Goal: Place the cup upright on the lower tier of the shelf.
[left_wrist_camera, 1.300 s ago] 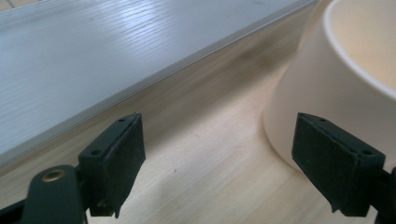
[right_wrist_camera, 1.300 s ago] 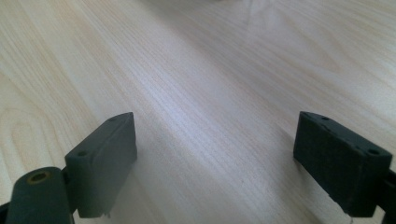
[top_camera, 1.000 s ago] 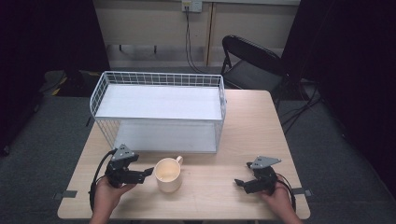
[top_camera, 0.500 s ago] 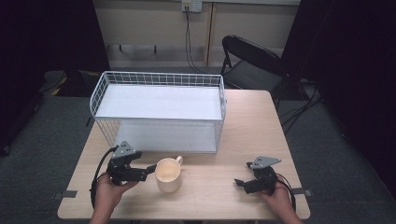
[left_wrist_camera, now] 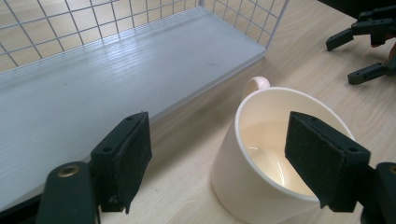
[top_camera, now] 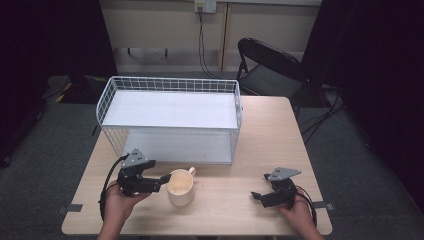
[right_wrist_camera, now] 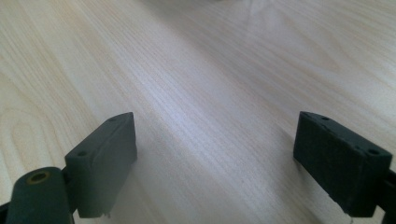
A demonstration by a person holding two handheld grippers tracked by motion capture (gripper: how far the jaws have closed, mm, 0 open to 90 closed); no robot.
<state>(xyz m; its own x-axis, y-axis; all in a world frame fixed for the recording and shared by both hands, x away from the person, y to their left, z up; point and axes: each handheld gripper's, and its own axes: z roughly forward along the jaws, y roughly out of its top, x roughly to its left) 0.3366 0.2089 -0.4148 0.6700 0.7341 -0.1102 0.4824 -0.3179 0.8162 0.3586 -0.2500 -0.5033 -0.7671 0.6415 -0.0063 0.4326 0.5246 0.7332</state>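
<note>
A cream mug [top_camera: 181, 187] stands upright on the wooden table [top_camera: 265, 140], its handle pointing toward the far side. My left gripper [top_camera: 164, 178] is open at the mug's left rim. In the left gripper view, one jaw hangs over the mug [left_wrist_camera: 243, 196] opening and the other stands outside its wall, so the left gripper [left_wrist_camera: 217, 140] straddles the rim without closing. My right gripper [top_camera: 256, 195] rests open near the table's front right, and the right gripper [right_wrist_camera: 215, 135] has bare wood between its jaws.
A white wire rack [top_camera: 170, 81] with an upper and a lower white shelf [left_wrist_camera: 116, 79] stands behind the mug, mid-table. A black folding chair [top_camera: 270, 65] stands beyond the table's far right corner. The right gripper [left_wrist_camera: 364, 46] lies past the mug.
My left gripper has edged right toward the mug, bringing its jaws to the rim. The mug and the right gripper have not moved.
</note>
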